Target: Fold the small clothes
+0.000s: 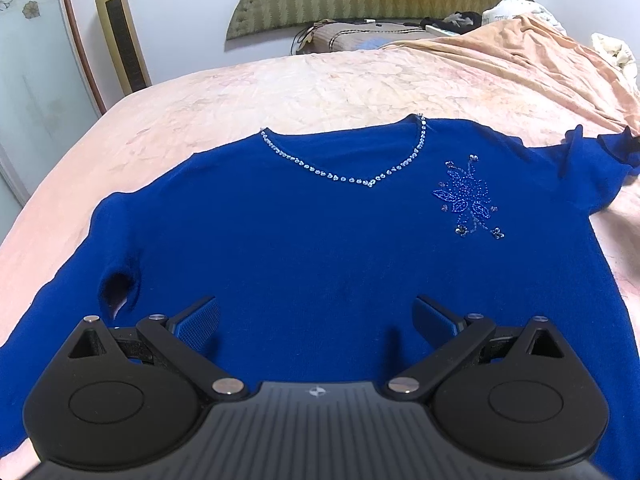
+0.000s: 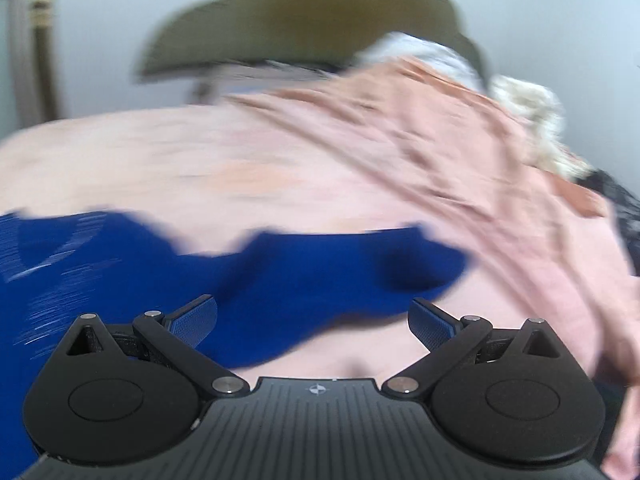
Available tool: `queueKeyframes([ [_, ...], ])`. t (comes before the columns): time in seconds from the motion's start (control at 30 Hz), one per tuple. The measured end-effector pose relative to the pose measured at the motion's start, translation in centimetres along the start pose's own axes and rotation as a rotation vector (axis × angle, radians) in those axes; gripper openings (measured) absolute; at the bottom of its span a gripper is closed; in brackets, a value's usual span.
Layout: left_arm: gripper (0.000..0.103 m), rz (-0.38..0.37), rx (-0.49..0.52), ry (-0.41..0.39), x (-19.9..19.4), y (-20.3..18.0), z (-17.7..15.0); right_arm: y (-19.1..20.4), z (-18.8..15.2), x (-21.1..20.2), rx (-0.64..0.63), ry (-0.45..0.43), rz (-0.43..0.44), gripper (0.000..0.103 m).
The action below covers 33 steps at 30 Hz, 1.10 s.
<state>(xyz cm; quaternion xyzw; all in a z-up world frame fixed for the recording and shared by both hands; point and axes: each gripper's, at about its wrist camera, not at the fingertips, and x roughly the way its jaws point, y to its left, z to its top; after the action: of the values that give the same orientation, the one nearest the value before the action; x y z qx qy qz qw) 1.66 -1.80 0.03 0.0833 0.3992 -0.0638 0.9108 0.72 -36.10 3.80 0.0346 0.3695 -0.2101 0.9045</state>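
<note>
Face-up and unfolded, a royal-blue sweater (image 1: 320, 248) with a rhinestone V-neckline (image 1: 348, 168) and beaded flower (image 1: 466, 200) lies spread on the pink bedspread (image 1: 280, 92). Above its lower body hangs the left gripper (image 1: 316, 320), fingers wide apart and empty; over the sweater's right sleeve (image 2: 340, 272), the right gripper (image 2: 314, 320), blurred, is likewise spread. Folding has seemingly not begun; next, likely, comes pinching that sleeve to fold it inward.

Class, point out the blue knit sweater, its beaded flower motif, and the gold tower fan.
Blue knit sweater (image 1: 304, 248): left wrist view, chest.
Beaded flower motif (image 1: 466, 198): left wrist view, centre.
Gold tower fan (image 1: 120, 36): left wrist view, front grille.
</note>
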Motion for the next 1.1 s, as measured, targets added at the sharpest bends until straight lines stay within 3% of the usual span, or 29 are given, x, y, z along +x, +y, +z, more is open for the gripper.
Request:
queueKeyframes([
  [0.13, 0.103, 0.008, 0.007, 0.021, 0.6, -0.1, 0.0, -3.6, 2.5, 6.5, 0.073, 0.140, 0.089, 0.102],
  [0.17, 0.103, 0.011, 0.008, 0.024, 0.7, 0.0, 0.0, -4.0, 2.7, 7.8, 0.076, 0.168, 0.071, 0.101],
  [0.23, 0.103, 0.018, 0.010, 0.024, 0.7, 0.2, 0.0, -5.7, 3.3, 9.8, 0.099, 0.180, -0.126, 0.095],
  [0.27, 0.103, 0.024, 0.009, 0.023, 0.7, 0.4, 0.0, -7.3, 3.7, 9.6, 0.157, 0.124, -0.248, 0.093],
  [0.33, 0.103, 0.037, 0.002, 0.025, 0.9, 0.8, 0.0, -10.6, 3.7, 7.4, 0.376, -0.018, -0.342, 0.099],
  [0.37, 0.103, 0.040, -0.003, 0.028, 1.1, 0.9, 0.1, -12.3, 3.4, 5.9, 0.502, -0.079, -0.333, 0.103],
  [0.43, 0.103, 0.037, -0.021, 0.042, 1.6, 1.2, 0.1, -13.3, 2.9, 4.5, 0.546, -0.108, -0.204, 0.103],
  [0.5, 0.103, 0.018, -0.036, 0.054, 1.9, 1.2, 0.1, -12.8, 2.9, 5.2, 0.451, -0.022, -0.047, 0.102],
  [0.57, 0.103, 0.004, -0.032, 0.060, 2.0, 0.9, 0.1, -12.3, 2.3, 6.0, 0.435, 0.039, -0.002, 0.103],
  [0.67, 0.103, 0.002, 0.001, 0.049, 1.7, 0.4, 0.0, -13.5, 1.1, 7.5, 0.534, 0.074, 0.023, 0.103],
  [0.73, 0.103, 0.015, 0.019, 0.036, 1.5, 0.2, 0.0, -15.1, 0.1, 9.1, 0.678, 0.100, 0.126, 0.102],
  [0.8, 0.103, 0.029, 0.024, 0.031, 1.4, 0.2, 0.0, -15.4, -0.2, 10.1, 0.790, 0.074, 0.235, 0.088],
  [0.83, 0.103, 0.032, 0.020, 0.034, 1.4, 0.2, 0.1, -15.3, 0.0, 10.4, 0.816, 0.048, 0.240, 0.084],
  [0.97, 0.103, 0.025, 0.011, 0.036, 1.3, 0.5, 0.2, -14.6, 1.4, 9.2, 0.771, 0.004, 0.066, 0.022],
  [1.03, 0.103, 0.034, 0.018, 0.029, 1.2, 0.3, 0.2, -14.5, 1.4, 7.3, 0.756, -0.051, 0.074, 0.016],
  [1.1, 0.103, 0.029, 0.019, 0.036, 1.4, 0.2, 0.2, -14.3, 1.5, 4.1, 0.698, -0.111, 0.019, 0.008],
])
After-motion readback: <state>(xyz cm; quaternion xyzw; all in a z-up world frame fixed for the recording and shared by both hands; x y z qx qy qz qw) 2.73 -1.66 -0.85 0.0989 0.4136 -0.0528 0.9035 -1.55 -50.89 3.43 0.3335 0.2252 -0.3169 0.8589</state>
